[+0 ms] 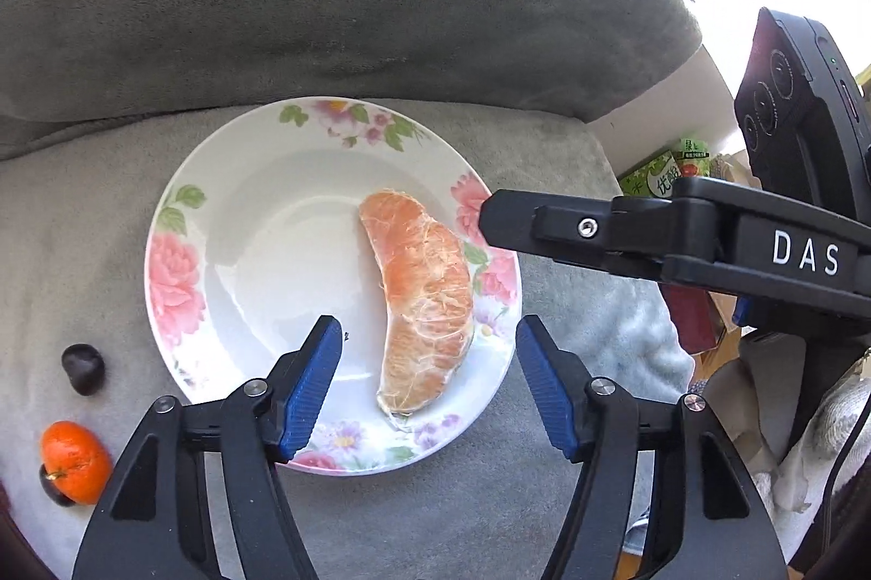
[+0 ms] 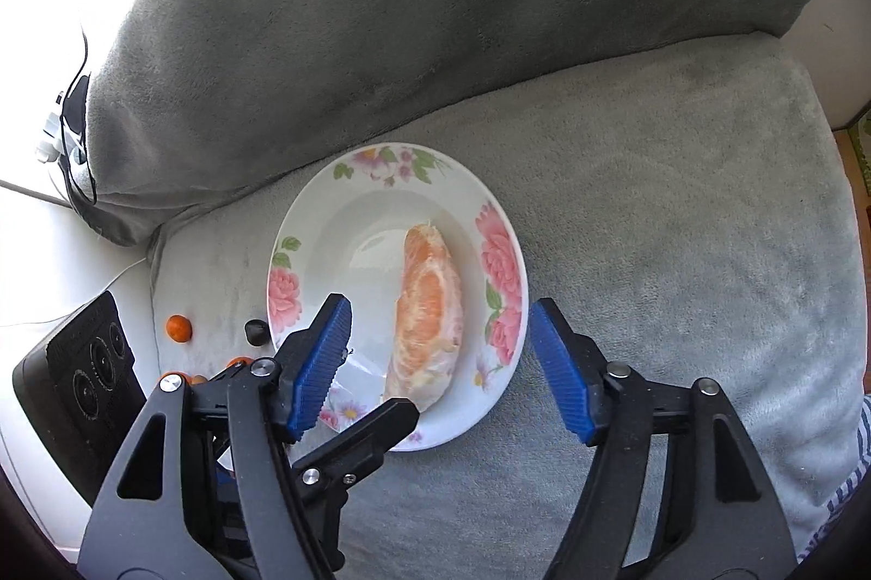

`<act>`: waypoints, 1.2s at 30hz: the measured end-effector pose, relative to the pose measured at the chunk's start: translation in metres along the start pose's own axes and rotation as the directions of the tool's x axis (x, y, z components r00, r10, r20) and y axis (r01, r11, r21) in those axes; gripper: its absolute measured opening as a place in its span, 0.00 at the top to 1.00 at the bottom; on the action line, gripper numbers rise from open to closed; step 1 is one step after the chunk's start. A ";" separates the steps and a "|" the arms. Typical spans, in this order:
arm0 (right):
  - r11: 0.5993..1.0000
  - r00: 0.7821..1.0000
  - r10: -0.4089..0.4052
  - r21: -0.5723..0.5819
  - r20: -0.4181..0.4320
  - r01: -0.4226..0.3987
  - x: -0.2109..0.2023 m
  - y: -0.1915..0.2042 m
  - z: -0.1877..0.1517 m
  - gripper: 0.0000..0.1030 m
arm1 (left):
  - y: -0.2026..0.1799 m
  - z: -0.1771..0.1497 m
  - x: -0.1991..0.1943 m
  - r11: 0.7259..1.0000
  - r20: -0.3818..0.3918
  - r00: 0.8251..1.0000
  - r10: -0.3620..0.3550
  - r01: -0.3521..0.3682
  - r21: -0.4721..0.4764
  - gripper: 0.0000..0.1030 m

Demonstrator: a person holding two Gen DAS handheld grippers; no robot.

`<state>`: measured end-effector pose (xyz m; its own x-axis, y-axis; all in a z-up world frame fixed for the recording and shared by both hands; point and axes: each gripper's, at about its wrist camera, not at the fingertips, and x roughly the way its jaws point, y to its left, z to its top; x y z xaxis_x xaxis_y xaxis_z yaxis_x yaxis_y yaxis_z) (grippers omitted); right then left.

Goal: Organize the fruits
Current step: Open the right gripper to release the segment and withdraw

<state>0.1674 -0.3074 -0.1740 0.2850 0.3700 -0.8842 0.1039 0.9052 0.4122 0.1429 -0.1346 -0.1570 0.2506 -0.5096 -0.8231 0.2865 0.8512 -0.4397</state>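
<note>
Nearest my lens, the left gripper [image 1: 430, 378] has its jaws spread wide and holds nothing, poised over the near rim of the plate [image 1: 261, 177]. The right gripper [image 2: 441, 362] is just as wide and empty, above the same near rim from the other side. Between the blue pads lies 1 peeled citrus segment [image 1: 424, 297], curved, resting on the right half of the plate and touching neither tool.

I judge this segment placed, so the step in hand is fetching the next fruit. Left of the plate, on the grey cushion [image 1: 544, 177], sit a dark fruit [image 1: 83, 367] and, nearer me, a mandarin [image 1: 75, 461]. My next move calls for swinging 1 gripper left, lowering around the mandarin, and closing gently so it doesn't roll.

A second dark fruit seems tucked under the mandarin, mostly hidden. In the right view, more orange bits left of the plate are cut off by my own gripper; I can't count them.
</note>
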 end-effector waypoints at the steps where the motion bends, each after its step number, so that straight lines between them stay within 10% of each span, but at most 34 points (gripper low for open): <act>1: 1.000 1.000 -0.010 -0.002 0.006 0.010 -0.002 -0.001 0.000 0.30 | 0.000 0.000 -0.001 1.000 0.001 1.000 0.001 -0.001 -0.001 0.36; 18: 0.985 0.988 -0.077 -0.140 0.137 0.096 -0.035 0.024 -0.023 0.28 | 0.004 -0.021 -0.043 1.000 0.061 0.998 0.025 -0.025 -0.001 0.36; 36: 0.938 0.984 0.003 -0.340 0.177 0.059 -0.035 0.104 -0.046 0.21 | 0.075 -0.078 -0.120 0.975 0.152 0.967 0.202 -0.184 -0.124 0.36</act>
<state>0.1245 -0.2170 -0.1099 0.4492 0.3296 -0.8304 -0.2103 0.9424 0.2602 0.0618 0.0004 -0.1195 0.4413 -0.3399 -0.8305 0.1182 0.9394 -0.3217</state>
